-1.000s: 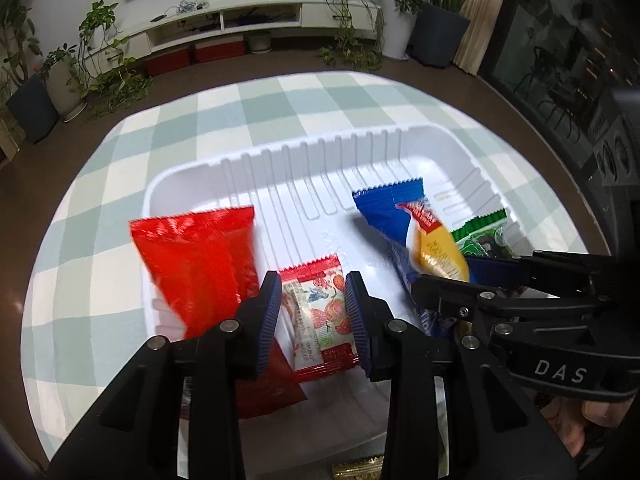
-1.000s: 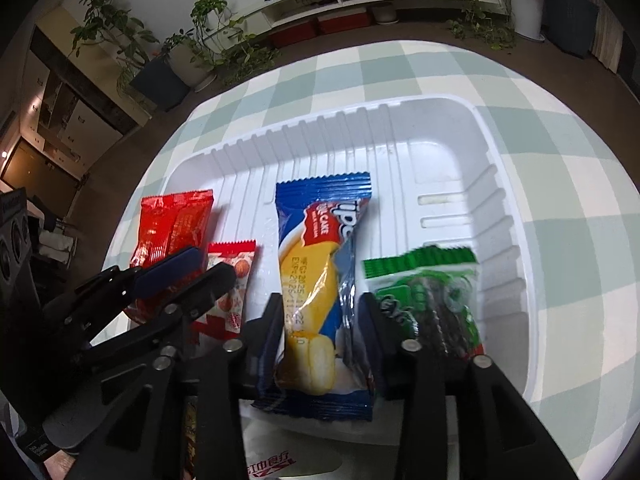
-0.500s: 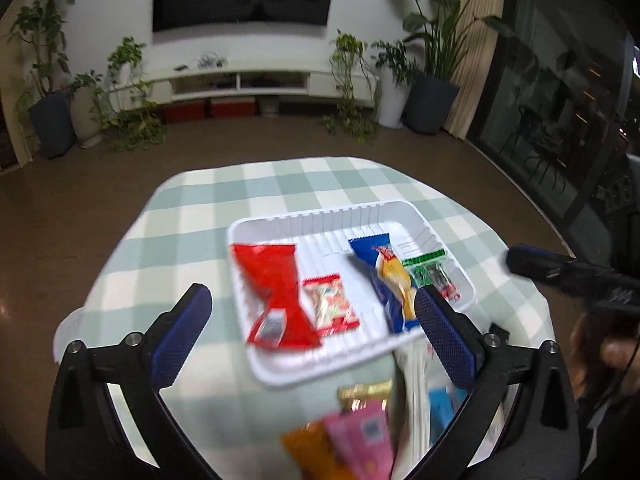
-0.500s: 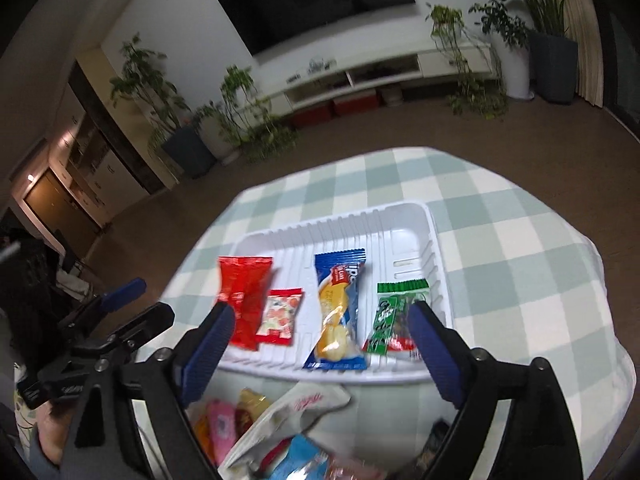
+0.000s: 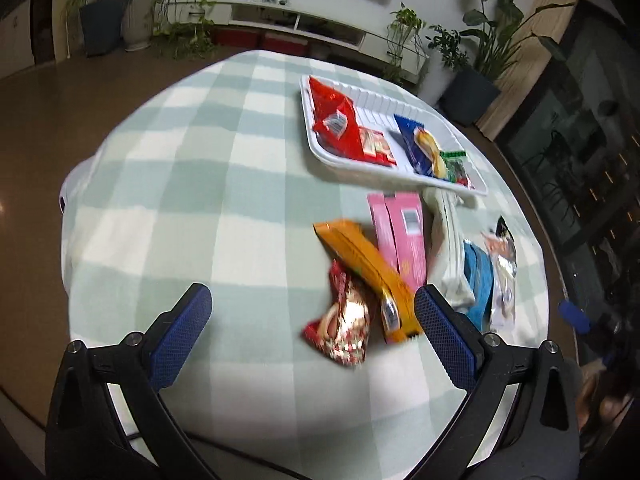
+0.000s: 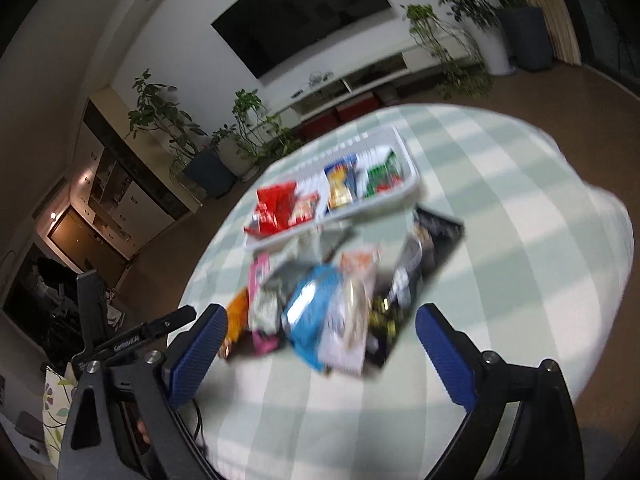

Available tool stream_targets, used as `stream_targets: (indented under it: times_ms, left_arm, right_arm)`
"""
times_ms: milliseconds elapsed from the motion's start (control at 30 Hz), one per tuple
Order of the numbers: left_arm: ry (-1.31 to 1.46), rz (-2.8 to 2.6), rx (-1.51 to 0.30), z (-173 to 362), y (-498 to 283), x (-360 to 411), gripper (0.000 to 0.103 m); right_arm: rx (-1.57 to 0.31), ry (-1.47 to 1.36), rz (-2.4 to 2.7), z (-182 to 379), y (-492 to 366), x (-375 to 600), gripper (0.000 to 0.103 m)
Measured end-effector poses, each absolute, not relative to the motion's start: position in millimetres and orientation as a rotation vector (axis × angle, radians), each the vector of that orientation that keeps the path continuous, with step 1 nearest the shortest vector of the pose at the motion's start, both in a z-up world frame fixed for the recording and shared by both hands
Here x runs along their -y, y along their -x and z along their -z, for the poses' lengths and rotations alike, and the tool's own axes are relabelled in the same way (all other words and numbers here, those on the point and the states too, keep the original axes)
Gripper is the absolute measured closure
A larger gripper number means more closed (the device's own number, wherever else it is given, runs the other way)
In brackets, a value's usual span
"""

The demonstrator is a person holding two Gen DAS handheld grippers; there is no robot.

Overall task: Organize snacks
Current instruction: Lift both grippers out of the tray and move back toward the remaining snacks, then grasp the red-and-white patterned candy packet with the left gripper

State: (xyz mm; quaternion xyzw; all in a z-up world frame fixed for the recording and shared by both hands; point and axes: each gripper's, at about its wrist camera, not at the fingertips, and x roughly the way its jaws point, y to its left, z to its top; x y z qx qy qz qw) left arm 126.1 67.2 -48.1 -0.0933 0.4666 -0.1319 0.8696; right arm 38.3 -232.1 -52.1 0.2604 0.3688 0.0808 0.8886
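A white tray (image 5: 316, 148) at the far side of the table holds a big red pack (image 5: 332, 120), a small red-and-white pack (image 5: 374, 144), a blue cake pack (image 5: 418, 144) and a green pack (image 5: 456, 166). Nearer lie loose snacks: an orange pack (image 5: 368, 272), a pink pack (image 5: 400, 232), a red-gold pack (image 5: 344, 328) and a light blue pack (image 6: 316, 312). My left gripper (image 5: 312, 294) hangs open above the red-gold pack, holding nothing. My right gripper (image 6: 322, 312) is above the pile, its jaws still opening with nothing gripped. The tray (image 6: 412, 184) lies beyond.
A round table in a green-and-white check cloth (image 5: 180, 200) drops off close at the near and left sides. A white bag (image 5: 448, 248) and a black pack (image 6: 436, 236) lie in the pile. A hand (image 5: 600, 392) shows at the lower right. Plants and a TV console stand behind.
Both grippers opened, leaving the small red-and-white pack and the blue cake pack in the tray. They pulled back from the tray to above the loose pile.
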Motion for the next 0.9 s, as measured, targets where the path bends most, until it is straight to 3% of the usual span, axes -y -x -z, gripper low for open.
stream_targets:
  times_ms: [200, 267, 333, 400, 633, 900]
  left_arm:
    - [0.123, 0.327, -0.97, 40.9, -118.9, -37.2, 0.002]
    - [0.084, 0.334, -0.986, 43.2, -126.3, -24.5, 0.011]
    - [0.068, 0.336, -1.013, 47.4, -136.9, -17.8, 0.041]
    - [0.06, 0.334, -1.032, 51.0, -143.2, -14.1, 0.048]
    - [0.05, 0.356, -1.03, 48.7, -142.2, -30.2, 0.048]
    - [-0.159, 0.412, -1.13, 72.6, -143.5, -21.5, 0.048]
  right_arm:
    - [-0.797, -0.555, -0.148, 67.8, -13.8, 228.0, 0.008]
    - [-0.792, -0.551, -0.147, 67.0, -12.7, 226.6, 0.01]
    - [-0.79, -0.542, -0.144, 66.2, -12.2, 225.9, 0.014]
    - [-0.792, -0.538, -0.146, 65.8, -10.6, 225.4, 0.018]
    - [-0.787, -0.532, -0.14, 64.5, -9.5, 228.8, 0.023]
    - [-0.807, -0.52, -0.15, 67.6, -11.1, 225.7, 0.025]
